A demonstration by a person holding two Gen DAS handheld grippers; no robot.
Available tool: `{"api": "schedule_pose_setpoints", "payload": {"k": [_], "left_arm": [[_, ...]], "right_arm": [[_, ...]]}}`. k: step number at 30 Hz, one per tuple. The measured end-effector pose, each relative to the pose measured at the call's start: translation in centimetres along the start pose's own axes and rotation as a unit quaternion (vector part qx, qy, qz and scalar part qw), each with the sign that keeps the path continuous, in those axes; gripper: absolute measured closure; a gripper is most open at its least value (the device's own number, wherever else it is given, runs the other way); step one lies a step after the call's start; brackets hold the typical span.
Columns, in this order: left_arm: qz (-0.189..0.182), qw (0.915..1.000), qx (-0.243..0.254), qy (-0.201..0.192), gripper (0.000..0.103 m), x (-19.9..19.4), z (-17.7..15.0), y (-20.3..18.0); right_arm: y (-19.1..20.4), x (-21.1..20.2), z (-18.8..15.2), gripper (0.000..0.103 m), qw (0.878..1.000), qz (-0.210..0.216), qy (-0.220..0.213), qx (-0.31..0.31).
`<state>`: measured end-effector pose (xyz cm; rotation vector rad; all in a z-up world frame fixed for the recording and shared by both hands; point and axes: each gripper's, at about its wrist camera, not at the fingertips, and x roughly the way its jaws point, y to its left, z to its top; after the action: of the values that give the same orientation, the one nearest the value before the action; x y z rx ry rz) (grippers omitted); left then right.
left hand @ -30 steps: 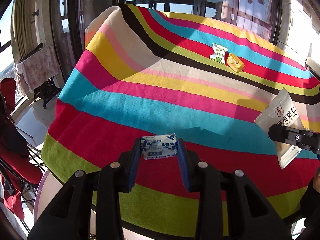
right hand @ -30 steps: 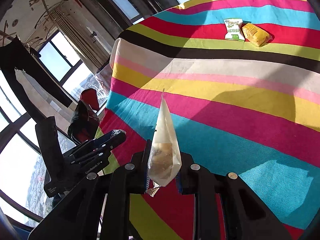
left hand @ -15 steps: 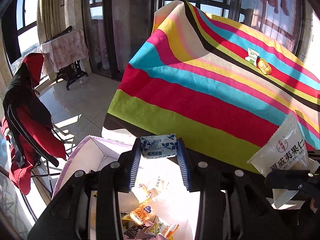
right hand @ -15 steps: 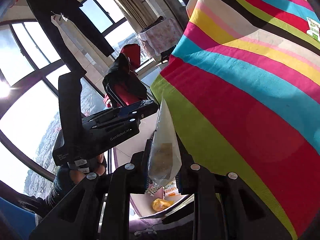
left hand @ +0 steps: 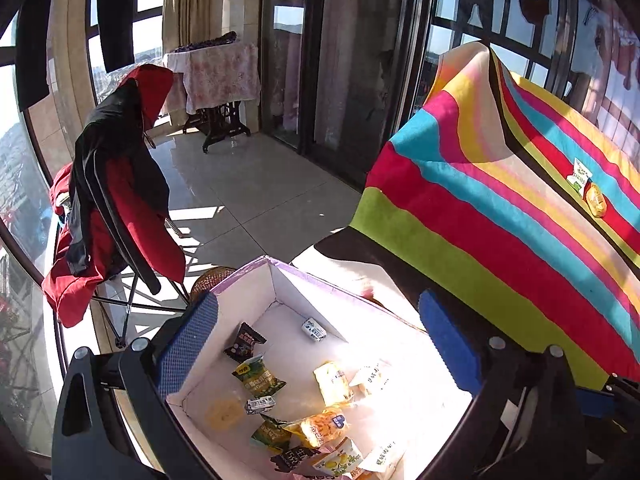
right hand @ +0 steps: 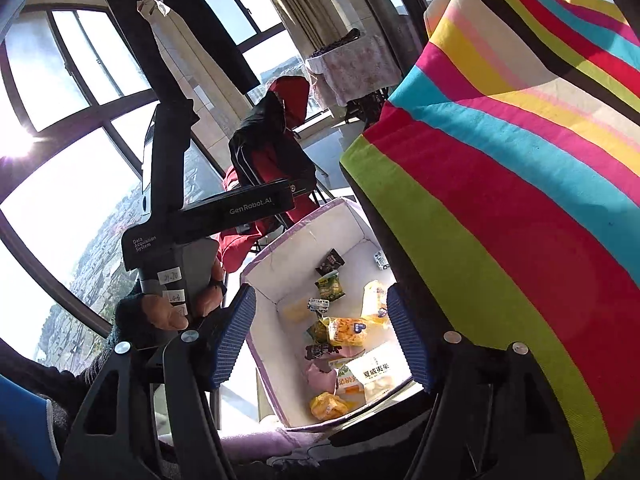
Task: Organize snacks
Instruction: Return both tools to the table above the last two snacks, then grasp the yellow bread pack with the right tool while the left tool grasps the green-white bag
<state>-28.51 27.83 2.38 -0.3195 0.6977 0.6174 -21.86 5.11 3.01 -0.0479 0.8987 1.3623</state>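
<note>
Sunny windows [right hand: 72, 128] ring the striped table [left hand: 520, 240]. Both tongs, left [left hand: 320, 344] and right [right hand: 320, 336], are wide open and empty over the white snack box [left hand: 256, 292].

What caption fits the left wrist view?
Open left tongs above a white box of snack packets beside the striped tablecloth.

floor [left hand: 256, 196]: pale tiles, sunlit | windows [right hand: 68, 64]: tall, dark-framed | chair [left hand: 120, 216]: red jacket
</note>
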Motion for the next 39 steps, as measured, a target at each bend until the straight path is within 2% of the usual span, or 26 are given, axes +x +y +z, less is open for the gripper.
{"api": "schedule_pose_setpoints", "payload": {"k": [3,6,10,14,18,20,23,25,26,28,31,33,36,39], "left_arm": [[-0.049,0.998,0.031,-0.023,0.002,-0.3,2.1,-4.9],[-0.109,0.9906,0.079,-0.025,0.002,-0.4,3.2,-10.7],[-0.217,0.9674,0.131,0.012,0.002,0.8,4.1,-18.1],[-0.254,0.952,0.168,0.036,0.002,3.0,4.8,-24.8],[-0.266,0.9419,0.191,0.075,0.002,6.3,5.8,-30.6],[-0.253,0.943,0.2,0.083,0.002,8.4,6.5,-33.0],[-0.233,0.9478,0.201,0.085,0.002,11.2,7.4,-35.3],[-0.233,0.9497,0.183,0.101,0.002,13.0,7.5,-35.5],[-0.238,0.948,0.173,0.121,0.002,13.8,7.6,-35.5],[-0.256,0.9477,0.157,0.108,0.002,13.4,7.8,-34.6],[-0.263,0.9501,0.126,0.111,0.002,13.7,8.0,-33.4],[-0.27,0.95,0.111,0.111,0.002,13.8,8.2,-33.0],[-0.263,0.951,0.12,0.11,0.002,13.7,8.1,-33.3],[-0.257,0.9517,0.127,0.111,0.002,13.7,8.1,-33.5]], "right_arm": [[-1.6,-3.2,0.1,0.033,0.999,-0.022,-0.036,0.009],[-3.6,-6.6,-0.2,0.028,0.996,-0.051,-0.066,0.027],[-6.1,-10.9,-1.2,0.024,0.988,-0.084,-0.112,0.062],[-8.7,-14.6,-2.2,0.015,0.974,-0.133,-0.157,0.097],[-11.5,-17.1,-2.6,0.015,0.953,-0.21,-0.176,0.129],[-13.5,-17.8,-2.7,0.015,0.942,-0.239,-0.176,0.156],[-16.5,-18.4,-2.8,0.015,0.929,-0.279,-0.146,0.193],[-17.9,-18.0,-2.2,0.015,0.925,-0.309,-0.119,0.185],[-18.5,-17.8,-1.8,0.015,0.925,-0.322,-0.106,0.172],[-19.9,-17.4,-0.6,0.015,0.922,-0.347,-0.086,0.149],[-22.7,-16.6,1.8,0.015,0.918,-0.37,-0.076,0.123],[-24.9,-15.4,3.6,0.015,0.908,-0.401,-0.064,0.108],[-28.7,-13.3,6.4,0.015,0.896,-0.431,-0.037,0.102],[-31.9,-11.8,9.3,0.015,0.891,-0.439,-0.023,0.111]]}}
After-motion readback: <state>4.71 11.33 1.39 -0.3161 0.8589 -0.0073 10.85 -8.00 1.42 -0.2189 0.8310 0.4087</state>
